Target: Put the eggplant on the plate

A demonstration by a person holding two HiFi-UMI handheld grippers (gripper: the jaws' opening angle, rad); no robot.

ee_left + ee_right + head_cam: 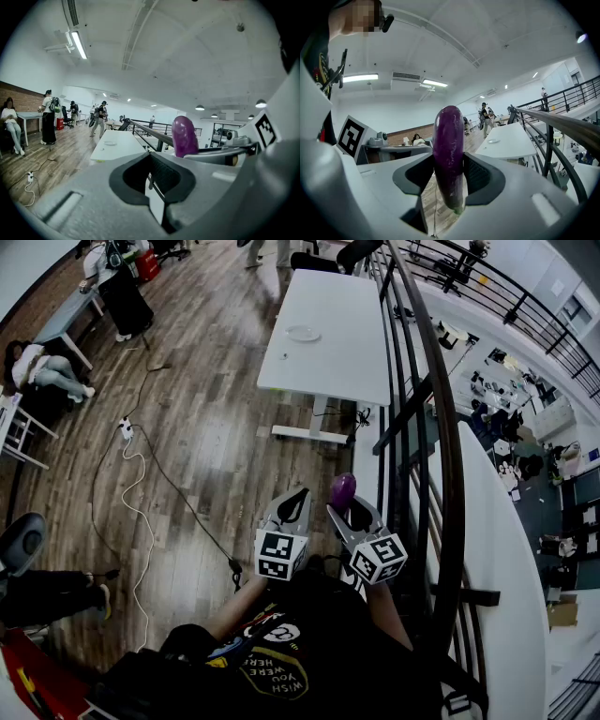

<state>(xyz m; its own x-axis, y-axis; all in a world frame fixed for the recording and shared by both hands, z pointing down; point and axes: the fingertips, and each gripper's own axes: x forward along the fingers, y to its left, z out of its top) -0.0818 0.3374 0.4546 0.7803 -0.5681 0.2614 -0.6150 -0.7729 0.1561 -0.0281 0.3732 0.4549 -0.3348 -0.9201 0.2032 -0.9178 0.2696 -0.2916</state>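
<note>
White table (328,343) on wood floor (206,427), black railing (453,474) at rt, white power strip (125,430) w/ cable at left.

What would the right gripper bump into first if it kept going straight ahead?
Probably the white table with the plate. The right gripper, holding the eggplant, has only open floor before it. Depth is hard to judge.

**Open floor to our left, railing close on our right**
We see the wooden floor (216,442) lying open from 9 to 12 o'clock, crossed only by a white cable (139,476) and a black cable (187,507) lying flat. The white table (342,343) with the plate (303,333) stands at 12 o'clock, well apart. The black railing (427,381) runs from 1 to 4 o'clock, just beside us, barring that side.
</note>
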